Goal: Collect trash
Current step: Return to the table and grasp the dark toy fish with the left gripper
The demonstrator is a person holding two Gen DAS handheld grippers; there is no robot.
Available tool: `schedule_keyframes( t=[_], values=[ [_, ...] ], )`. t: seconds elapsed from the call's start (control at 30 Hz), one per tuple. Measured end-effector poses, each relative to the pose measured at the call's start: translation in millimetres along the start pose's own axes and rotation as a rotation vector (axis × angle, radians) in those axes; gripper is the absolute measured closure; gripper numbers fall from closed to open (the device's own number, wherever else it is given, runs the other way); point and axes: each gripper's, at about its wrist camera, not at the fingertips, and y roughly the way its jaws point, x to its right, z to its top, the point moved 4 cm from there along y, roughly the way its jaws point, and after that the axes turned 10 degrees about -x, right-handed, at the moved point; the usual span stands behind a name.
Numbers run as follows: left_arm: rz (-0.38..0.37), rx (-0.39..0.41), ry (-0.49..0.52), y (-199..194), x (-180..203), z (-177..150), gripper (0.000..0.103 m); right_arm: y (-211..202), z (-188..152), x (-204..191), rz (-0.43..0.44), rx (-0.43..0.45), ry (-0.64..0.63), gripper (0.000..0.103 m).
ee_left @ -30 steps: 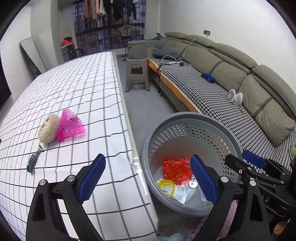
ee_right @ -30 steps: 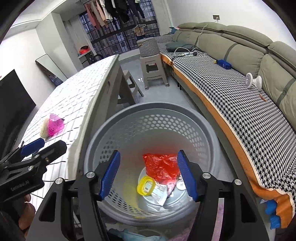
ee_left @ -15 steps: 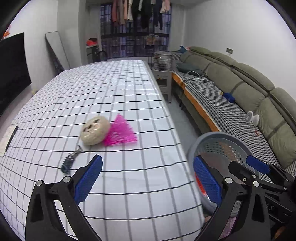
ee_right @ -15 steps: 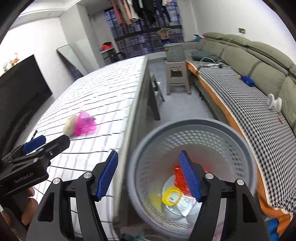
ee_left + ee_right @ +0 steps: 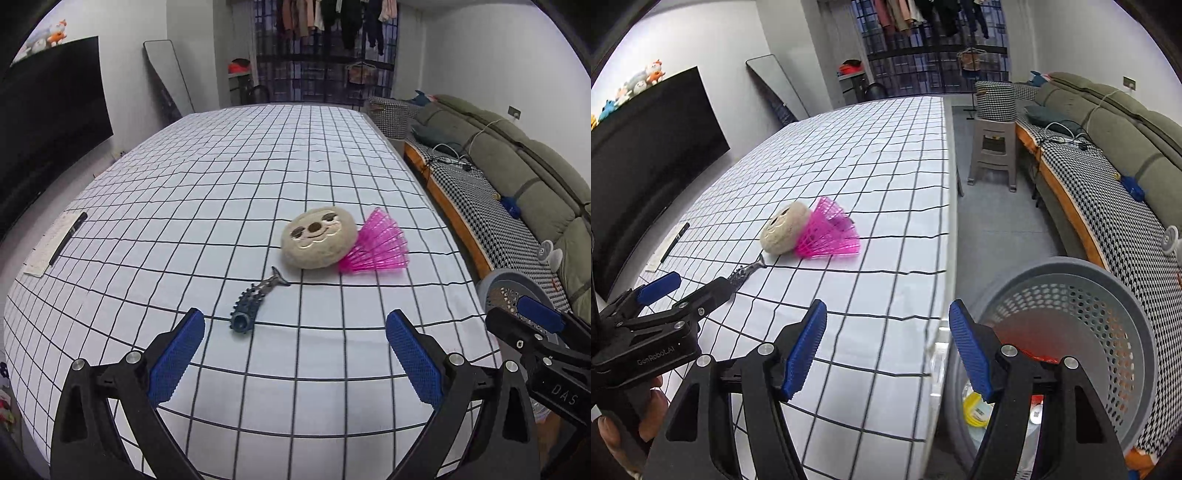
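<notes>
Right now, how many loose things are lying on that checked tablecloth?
4: a round beige sloth-face plush, a pink plastic mesh cone touching it, a dark fish-shaped toy nearer, and a black pen on paper far left.

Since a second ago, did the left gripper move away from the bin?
Yes. The left gripper has swung left off the grey perforated plastic basket, now at the view's right edge, and faces the white grid-patterned tablecloth, jaws open.

Home living room: long olive-green fabric sofa (image 5: 517,158) at 2 o'clock, large black flat-screen TV (image 5: 48,110) at 10, hanging clothes (image 5: 332,18) at 12.
</notes>
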Motion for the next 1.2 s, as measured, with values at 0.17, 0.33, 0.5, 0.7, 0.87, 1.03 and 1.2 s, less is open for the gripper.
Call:
schedule_keyframes(
  t=[0.17, 0.33, 0.5, 0.7, 0.87, 1.03, 1.2],
  values=[
    [0.018, -0.035, -0.031, 15.5, -25.1, -1.5, 0.006, 14.7, 6.2, -17.3, 0.0, -0.023, -0.026, 0.037],
    [0.017, -0.085, -0.05, 35.0, -45.1, -1.6, 0.006, 26.0, 8.1, -27.8, -0.001, -0.045, -0.033, 0.037],
    [0.026, -0.118, -0.05, 50.5, -55.3, 2.7, 0.006, 32.4, 9.1, -34.1, 0.002, -0.055, -0.037, 0.037],
    [0.026, -0.156, -0.055, 67.9, -58.2, 6.8, 0.007, 33.0, 9.9, -35.3, -0.002, -0.055, -0.038, 0.037],
    [0.036, -0.162, -0.042, 73.7, -54.3, 12.8, 0.01, 33.2, 10.6, -34.2, -0.001, -0.058, -0.03, 0.037],
    [0.019, -0.175, -0.036, 82.4, -52.7, 15.7, 0.027, 33.4, 9.3, -36.6, 0.0, -0.062, -0.037, 0.037],
    [-0.007, -0.16, -0.019, 79.2, -48.8, 17.0, 0.055, 32.5, 8.8, -37.6, 0.003, -0.062, -0.037, 0.037]
  ],
)
